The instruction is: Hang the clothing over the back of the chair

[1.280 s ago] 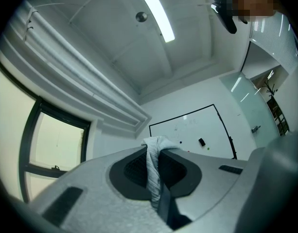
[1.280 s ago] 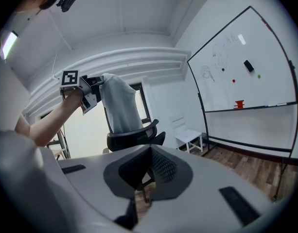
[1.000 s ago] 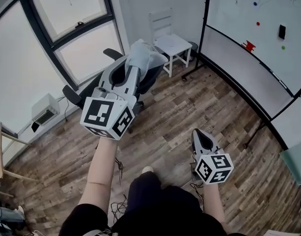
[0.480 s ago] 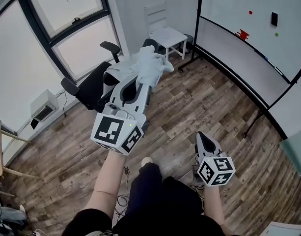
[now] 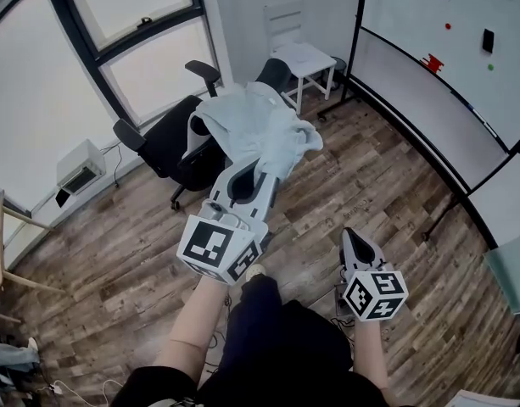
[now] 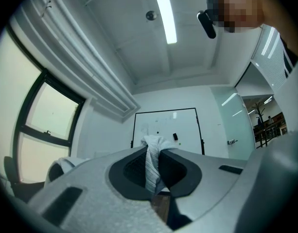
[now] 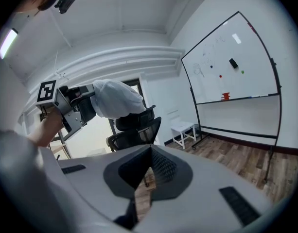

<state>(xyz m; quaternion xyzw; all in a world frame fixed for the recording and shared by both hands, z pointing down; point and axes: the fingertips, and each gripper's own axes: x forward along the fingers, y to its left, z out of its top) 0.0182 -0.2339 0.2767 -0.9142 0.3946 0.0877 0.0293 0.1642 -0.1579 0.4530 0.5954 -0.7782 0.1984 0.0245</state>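
Windows fill the left wall, and a white box sits low beneath them, close to the wood floor. Right of the box stands the black office chair, its armrests out to either side and its back towards the room. The pale clothing spreads across the upper part of that back and trails down on the near side. Whether the cloth rests on the chair or only hangs just above it cannot be told.

The left gripper reaches up into the clothing from below, jaws pinched tight on a striped fold that stands up between the pads. Behind the office chair, against the far wall, is a small white chair. The right gripper is held low and nearer the person, well apart from the clothing. Its jaws are closed tip to tip with nothing between them, and it is aimed towards both chairs. A whiteboard on a black frame runs along the right side.
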